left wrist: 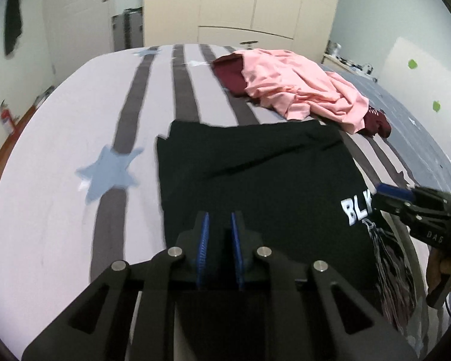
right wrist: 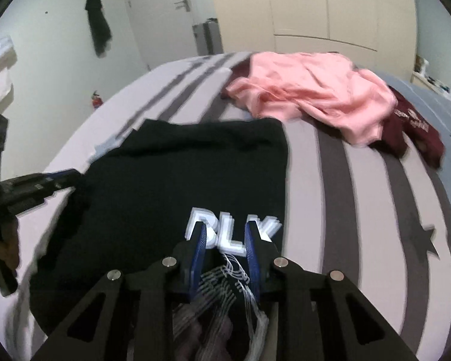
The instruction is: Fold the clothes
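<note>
A black T-shirt (left wrist: 255, 174) with white "BLK" lettering lies partly folded on the striped bed; it also shows in the right wrist view (right wrist: 171, 174). My left gripper (left wrist: 220, 219) hovers over the shirt's near left part, jaws a little apart with nothing between them. My right gripper (right wrist: 225, 231) is over the printed front, jaws apart, no cloth pinched. The right gripper also shows in the left wrist view (left wrist: 388, 194) at the shirt's right edge. The left gripper shows in the right wrist view (right wrist: 60, 177) at the shirt's left edge.
A crumpled pink garment (left wrist: 300, 87) lies on a maroon one (left wrist: 231, 75) at the far side of the bed (left wrist: 75, 126). Wardrobe doors (left wrist: 246, 0) and a door stand behind. The wooden bed edge (left wrist: 12, 138) is at the left.
</note>
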Demonstrator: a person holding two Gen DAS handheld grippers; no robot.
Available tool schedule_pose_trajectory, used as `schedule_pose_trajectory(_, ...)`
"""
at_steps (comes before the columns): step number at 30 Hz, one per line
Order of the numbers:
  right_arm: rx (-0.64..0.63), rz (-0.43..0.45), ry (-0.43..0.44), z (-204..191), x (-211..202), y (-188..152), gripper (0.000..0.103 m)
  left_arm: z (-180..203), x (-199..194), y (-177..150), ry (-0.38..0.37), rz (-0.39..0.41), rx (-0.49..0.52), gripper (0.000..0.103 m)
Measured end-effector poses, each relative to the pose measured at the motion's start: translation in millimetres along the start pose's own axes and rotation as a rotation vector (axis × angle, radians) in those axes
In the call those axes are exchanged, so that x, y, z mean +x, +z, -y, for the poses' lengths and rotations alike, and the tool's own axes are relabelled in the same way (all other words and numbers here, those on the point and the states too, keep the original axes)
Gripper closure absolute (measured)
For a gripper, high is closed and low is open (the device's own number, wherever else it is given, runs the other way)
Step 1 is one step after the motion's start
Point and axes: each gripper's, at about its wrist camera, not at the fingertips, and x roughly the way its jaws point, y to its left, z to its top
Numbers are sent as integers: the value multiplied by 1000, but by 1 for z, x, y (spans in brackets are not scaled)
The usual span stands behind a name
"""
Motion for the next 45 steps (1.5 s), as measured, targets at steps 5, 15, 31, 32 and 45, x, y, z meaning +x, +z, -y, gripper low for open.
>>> schedule_pose_trajectory(5, 3, -63, 0, -6, 57, 25, 80, -22, 36, -7, -3, -30, -35, 91)
schedule_pose_trajectory(15, 60, -76, 41, 34, 76, 23, 103, -50, 32, 10, 23, 4, -202, 99)
schedule_pose_trajectory(31, -71, -76, 18, -2, 109, 80, 94, -12, 79, 32, -50, -53, -39, 98)
schedule_pose_trajectory(32, -55, -86, 15, 3, 116, 80, 96, -18, 79, 31, -63, -48, -63, 98)
schedule_pose_trajectory(45, 197, 46, 60, 71, 55, 98, 93, -64, 3, 24, 18, 49, -209, 98)
